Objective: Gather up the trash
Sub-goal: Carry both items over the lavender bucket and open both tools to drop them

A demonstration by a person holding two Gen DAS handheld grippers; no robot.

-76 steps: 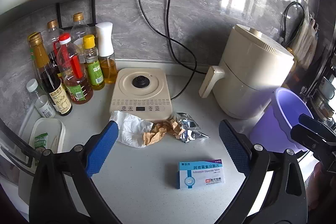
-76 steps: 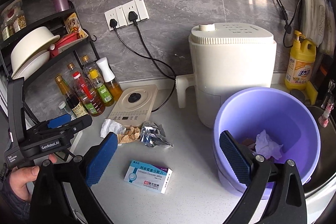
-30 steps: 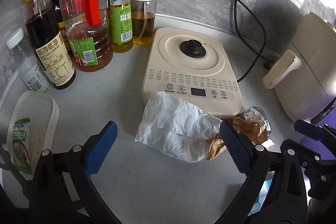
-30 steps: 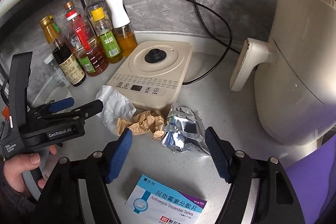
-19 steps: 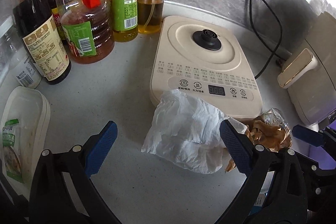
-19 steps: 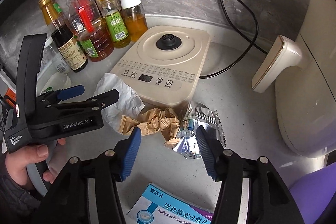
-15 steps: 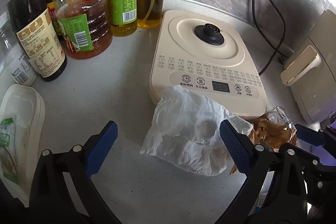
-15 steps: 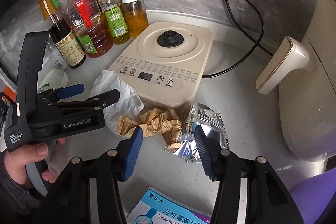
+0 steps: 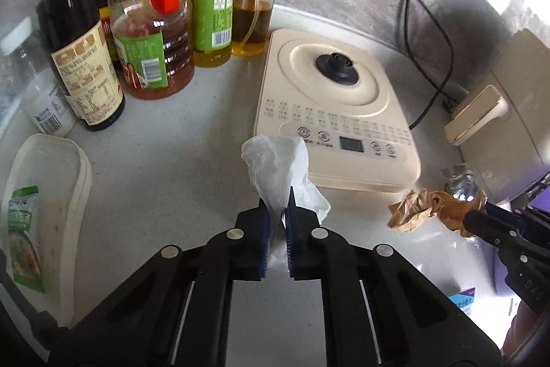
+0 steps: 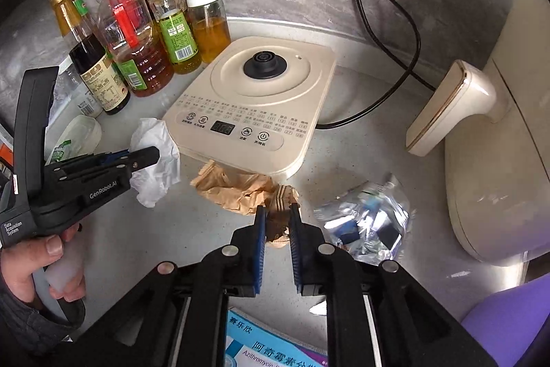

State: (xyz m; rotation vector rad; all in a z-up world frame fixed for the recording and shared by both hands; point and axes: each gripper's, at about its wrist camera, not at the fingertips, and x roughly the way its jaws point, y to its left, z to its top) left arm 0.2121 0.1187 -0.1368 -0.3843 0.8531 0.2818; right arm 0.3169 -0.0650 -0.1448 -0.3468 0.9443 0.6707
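Note:
My left gripper [image 9: 276, 215] is shut on a crumpled white tissue [image 9: 275, 171], in front of the beige induction cooker [image 9: 330, 112]; the tissue also shows in the right wrist view [image 10: 154, 157]. My right gripper [image 10: 276, 219] is shut on one end of a crumpled brown paper [image 10: 237, 186], which also shows in the left wrist view [image 9: 429, 208]. A crumpled silver foil wrapper [image 10: 364, 219] lies just right of the right gripper. A blue and white medicine box [image 10: 271, 353] lies under the right gripper. A corner of the purple bin [image 10: 515, 325] shows at lower right.
Several oil and sauce bottles [image 9: 151, 23] stand at the back left. A white plastic tray [image 9: 44, 208] with a green packet lies at left. A cream air fryer [image 10: 498, 133] stands at right. Black power cords [image 10: 378, 23] run along the back wall.
Both grippers moved down and forward onto the trash and shut: the left on the white tissue, now bunched upright, the right on the brown paper.

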